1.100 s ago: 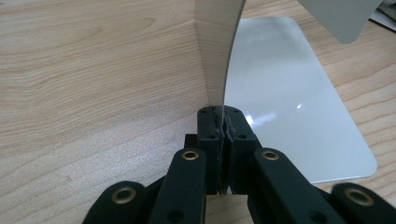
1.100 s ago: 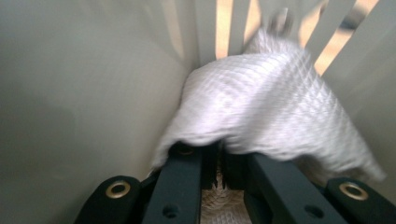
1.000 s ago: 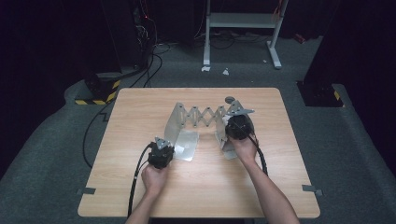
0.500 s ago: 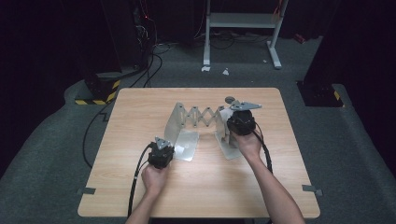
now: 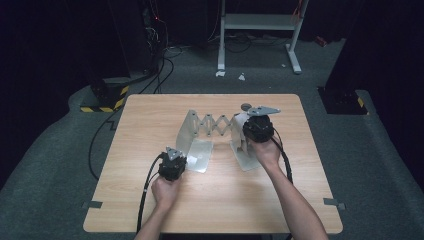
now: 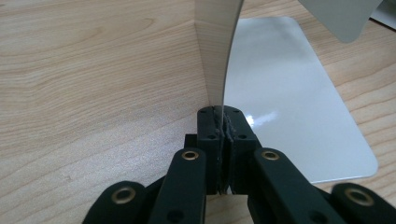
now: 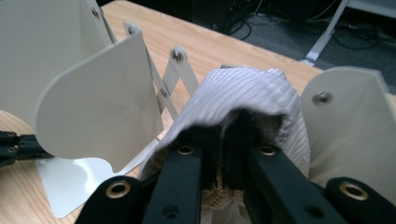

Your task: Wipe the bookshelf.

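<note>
High view: a white metal rack (image 5: 210,132) w/ scissor-link middle stands mid-desk (image 5: 150,115). Left gripper (image 5: 172,165) sits at the rack's near-left end, by its flat base plate (image 5: 200,156). Right gripper (image 5: 257,129) is at the rack's right end, raised over its right plate.

Left gripper view: jaws closed tight on the bottom edge of the rack's upright plate (image 6: 215,51); base plate (image 6: 289,98) lies flat on the desk to the right.

Right gripper view: jaws closed on a grey striped cloth (image 7: 247,105), which drapes over the jaw tips, between two rack plates (image 7: 98,98). Left gripper (image 7: 14,144) shows at far left edge.
</note>
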`<state>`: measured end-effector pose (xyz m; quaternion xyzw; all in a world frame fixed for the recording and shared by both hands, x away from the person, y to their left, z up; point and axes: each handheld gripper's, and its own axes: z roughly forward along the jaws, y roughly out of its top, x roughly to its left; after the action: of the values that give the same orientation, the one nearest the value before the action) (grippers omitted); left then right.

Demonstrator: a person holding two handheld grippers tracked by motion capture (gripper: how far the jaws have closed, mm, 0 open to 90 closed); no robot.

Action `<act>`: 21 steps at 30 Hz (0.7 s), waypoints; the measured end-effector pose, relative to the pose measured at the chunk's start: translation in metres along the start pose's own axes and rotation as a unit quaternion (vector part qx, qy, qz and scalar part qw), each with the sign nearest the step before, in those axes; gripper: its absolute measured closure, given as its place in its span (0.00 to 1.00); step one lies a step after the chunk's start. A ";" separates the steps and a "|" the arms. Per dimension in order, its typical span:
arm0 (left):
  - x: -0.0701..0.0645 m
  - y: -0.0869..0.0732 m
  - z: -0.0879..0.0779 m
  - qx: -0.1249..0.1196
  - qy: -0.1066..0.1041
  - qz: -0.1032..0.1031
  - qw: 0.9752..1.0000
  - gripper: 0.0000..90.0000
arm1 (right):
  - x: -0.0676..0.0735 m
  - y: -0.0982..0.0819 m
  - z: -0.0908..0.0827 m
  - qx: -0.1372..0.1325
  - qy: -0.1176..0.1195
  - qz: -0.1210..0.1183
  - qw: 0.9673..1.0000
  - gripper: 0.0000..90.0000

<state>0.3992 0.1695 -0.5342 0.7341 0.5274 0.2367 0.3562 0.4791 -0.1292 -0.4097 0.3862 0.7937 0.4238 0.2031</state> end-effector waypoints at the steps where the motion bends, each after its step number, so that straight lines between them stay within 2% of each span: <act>1: 0.000 0.000 0.000 0.000 0.000 0.000 1.000 0.96 | 0.000 -0.001 0.002 0.002 0.000 0.000 1.000 0.96; 10: 0.000 0.000 0.000 0.000 0.000 0.000 1.000 0.96 | -0.002 -0.012 0.017 0.028 -0.001 0.009 1.000 0.96; 21: 0.000 0.000 0.000 0.000 0.000 0.000 1.000 0.96 | -0.002 0.007 0.007 0.004 -0.005 0.005 1.000 0.96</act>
<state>0.3992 0.1695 -0.5341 0.7342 0.5276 0.2369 0.3557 0.4885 -0.1249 -0.4083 0.3934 0.7924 0.4195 0.2036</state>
